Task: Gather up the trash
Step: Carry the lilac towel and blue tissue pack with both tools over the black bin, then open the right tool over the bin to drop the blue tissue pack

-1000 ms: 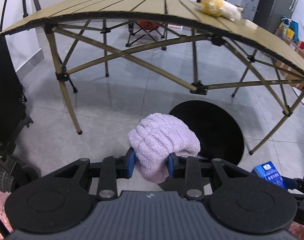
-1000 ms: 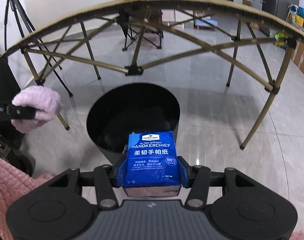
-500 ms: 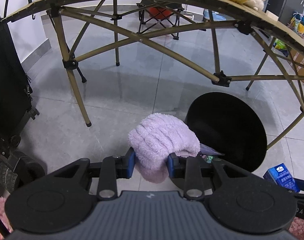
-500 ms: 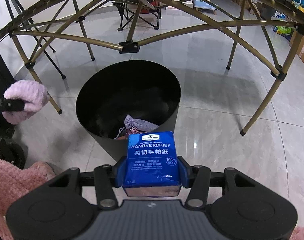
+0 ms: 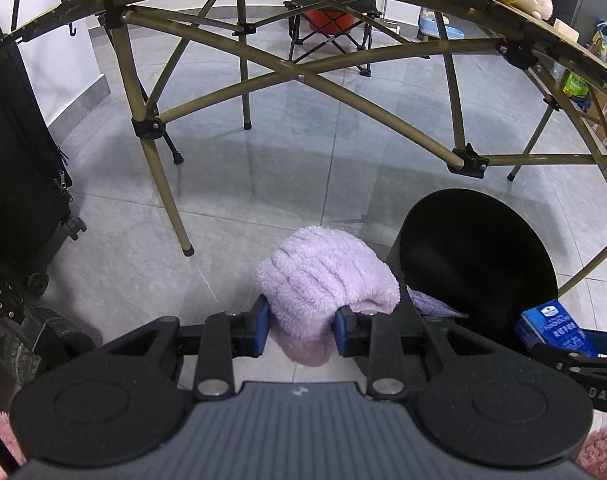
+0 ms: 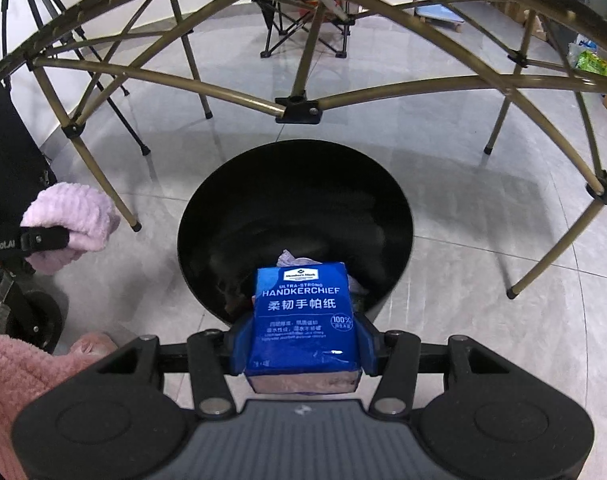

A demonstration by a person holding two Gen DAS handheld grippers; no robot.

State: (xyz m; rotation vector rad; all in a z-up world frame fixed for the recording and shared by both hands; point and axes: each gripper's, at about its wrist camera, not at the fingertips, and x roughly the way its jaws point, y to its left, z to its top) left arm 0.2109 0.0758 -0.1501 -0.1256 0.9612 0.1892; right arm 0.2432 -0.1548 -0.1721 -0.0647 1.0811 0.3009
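in the left wrist view the left gripper (image 5: 303, 330) sits at the lower middle of the frame, its blue pads closed against a fluffy lilac cloth (image 5: 325, 280). the cloth bulges up and forward out of the grip and hangs a little below it, over bare grey floor tiles (image 5: 263, 184). just to the right of the cloth, at the right middle of the frame, stands the black round bin (image 5: 483, 248); the cloth's right edge overlaps the bin's near wall in the picture, and whether they touch cannot be told. a purple rag (image 5: 431, 304) shows inside the bin by its near rim. at the far right edge the blue handkerchief pack (image 5: 551, 328) appears, held by the other tool.

in the right wrist view the right gripper (image 6: 301, 346) is at the lower middle, its jaws partly apart and pressed on both sides of the blue handkerchief pack (image 6: 303, 312), which stands upright with its printed face to the camera. the pack's top edge lies over the near rim of the black round bin (image 6: 295, 208), whose mouth fills the centre of the frame directly above the pack. the purple rag (image 6: 287, 258) peeks out just behind the pack's top. at the left middle the fluffy lilac cloth (image 6: 69, 220) shows, clamped in the left tool, well apart from the bin's left rim. a pink fuzzy sleeve (image 6: 11, 364) fills the lower left corner. the folding table frame (image 6: 299, 104) arches across the top.
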